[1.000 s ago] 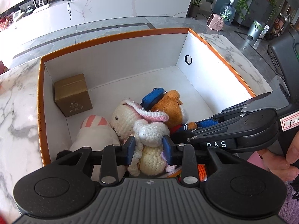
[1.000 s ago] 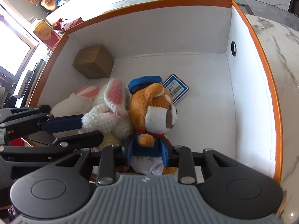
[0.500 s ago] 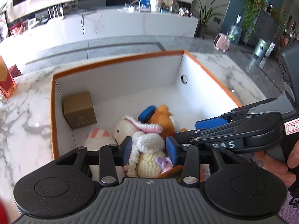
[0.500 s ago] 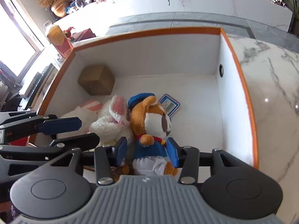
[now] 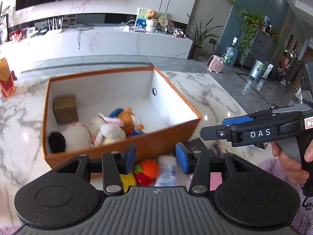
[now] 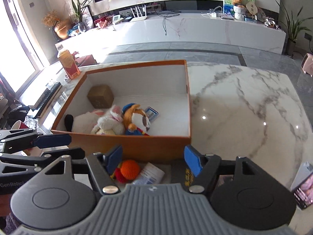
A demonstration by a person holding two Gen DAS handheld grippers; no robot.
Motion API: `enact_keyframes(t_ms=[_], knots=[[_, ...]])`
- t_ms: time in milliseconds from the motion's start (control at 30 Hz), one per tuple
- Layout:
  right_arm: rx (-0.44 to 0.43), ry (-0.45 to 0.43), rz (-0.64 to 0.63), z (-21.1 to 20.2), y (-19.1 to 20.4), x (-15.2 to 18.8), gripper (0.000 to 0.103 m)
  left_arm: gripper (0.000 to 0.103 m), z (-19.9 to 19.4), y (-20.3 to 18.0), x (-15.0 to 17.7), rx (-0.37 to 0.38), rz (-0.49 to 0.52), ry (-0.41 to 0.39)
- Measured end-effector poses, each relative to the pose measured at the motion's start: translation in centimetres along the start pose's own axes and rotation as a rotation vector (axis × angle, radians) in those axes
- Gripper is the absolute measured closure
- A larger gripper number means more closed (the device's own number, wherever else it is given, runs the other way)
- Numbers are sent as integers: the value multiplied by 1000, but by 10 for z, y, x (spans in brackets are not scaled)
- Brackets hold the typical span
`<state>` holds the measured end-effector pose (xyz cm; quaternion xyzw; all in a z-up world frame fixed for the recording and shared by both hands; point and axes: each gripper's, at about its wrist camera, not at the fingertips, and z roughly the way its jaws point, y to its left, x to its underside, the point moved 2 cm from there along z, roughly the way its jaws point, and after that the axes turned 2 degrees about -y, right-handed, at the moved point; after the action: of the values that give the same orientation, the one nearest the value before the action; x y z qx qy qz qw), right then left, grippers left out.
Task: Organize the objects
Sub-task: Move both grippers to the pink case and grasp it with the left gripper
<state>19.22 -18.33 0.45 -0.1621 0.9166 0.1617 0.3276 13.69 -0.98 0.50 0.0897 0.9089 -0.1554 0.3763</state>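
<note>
Marble table (image 6: 244, 105) | plush toys (image 6: 125, 121) in box (image 6: 156, 146), beyond both grippers' released, empty fingers (image 5: 130, 157)

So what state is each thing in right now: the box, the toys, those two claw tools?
Orange box: open-topped, no lid, upright on the marble table.
Bear toy: lying in the box, against the white bunny.
Brown carton: closed, in the box's far corner.
Orange knitted ball: outside the box, on the table.
Left gripper: open, empty.
Right gripper: jaws opening, nothing between them.
</note>
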Motion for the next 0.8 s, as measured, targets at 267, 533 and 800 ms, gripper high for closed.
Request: enact_keyframes(t_ms=[267, 533, 800], knots=[[119, 155, 90, 8, -36, 75, 26, 51, 17, -21, 40, 74, -50, 88], [157, 214, 37, 23, -36, 110, 26, 51, 44, -39, 65, 100, -104, 161], [241, 278, -60, 33, -49, 111, 64, 50, 71, -42, 76, 142, -229, 223]])
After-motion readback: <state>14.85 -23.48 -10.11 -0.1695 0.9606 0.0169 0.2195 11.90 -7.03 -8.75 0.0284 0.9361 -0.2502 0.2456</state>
